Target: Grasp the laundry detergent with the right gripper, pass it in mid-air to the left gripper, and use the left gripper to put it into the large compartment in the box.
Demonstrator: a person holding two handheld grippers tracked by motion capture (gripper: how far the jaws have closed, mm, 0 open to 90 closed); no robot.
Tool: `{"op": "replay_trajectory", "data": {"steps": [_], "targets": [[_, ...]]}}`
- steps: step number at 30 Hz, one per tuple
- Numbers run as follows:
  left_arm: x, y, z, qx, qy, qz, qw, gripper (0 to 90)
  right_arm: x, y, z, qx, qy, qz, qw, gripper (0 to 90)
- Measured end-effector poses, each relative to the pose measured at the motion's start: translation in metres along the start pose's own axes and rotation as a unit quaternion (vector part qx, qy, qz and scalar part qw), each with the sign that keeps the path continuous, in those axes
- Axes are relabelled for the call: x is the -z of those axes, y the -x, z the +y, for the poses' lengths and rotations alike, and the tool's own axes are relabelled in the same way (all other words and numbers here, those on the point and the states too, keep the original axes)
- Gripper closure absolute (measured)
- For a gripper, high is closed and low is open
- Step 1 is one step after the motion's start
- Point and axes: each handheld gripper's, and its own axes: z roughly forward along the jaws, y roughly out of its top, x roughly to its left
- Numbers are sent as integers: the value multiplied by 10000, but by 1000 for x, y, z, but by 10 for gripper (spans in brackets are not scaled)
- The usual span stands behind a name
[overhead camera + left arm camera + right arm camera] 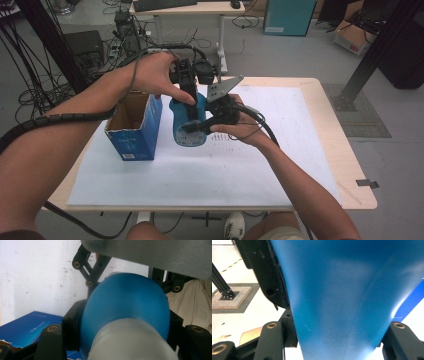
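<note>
1. The blue bottle (189, 122) is held upright above the white sheet (280, 165) on the tabletop (345, 160), near the middle, with the open blue box (134, 130) just beside it at its 9 o'clock.
2. The left claw (186, 97) comes down from 12 o'clock and is closed on the upper part of the bottle; in the left gripper view its black jaws press the blue body (125, 312) on both sides, with the pale cap end (130, 340) nearest the camera.
3. The right claw (202, 126) comes in from 3 o'clock and is closed on the bottle lower down; the right gripper view has blue plastic (342, 297) wedged between its jaws.
4. Judged risk: the body is smooth and rounded, so if either claw eases off or the two hands pull unevenly, the bottle could twist or slip and drop onto the sheet.
5. Judged risk: the box stands close, so a swing toward 9 o'clock could knock it or catch its torn cardboard rim.
6. Hard to make out: the bottle's label and base are blurred, the cap is out of focus, and whether the bottle touches the sheet cannot be told. The box's interior is in shadow.
</note>
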Motion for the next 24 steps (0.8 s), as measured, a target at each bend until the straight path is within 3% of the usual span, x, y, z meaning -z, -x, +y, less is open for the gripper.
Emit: {"op": "replay_trajectory", "data": {"steps": [24], "targets": [[0,-1,1,-7,14,22,10000,359,1,0,0,9,16,-18,10000,424]]}}
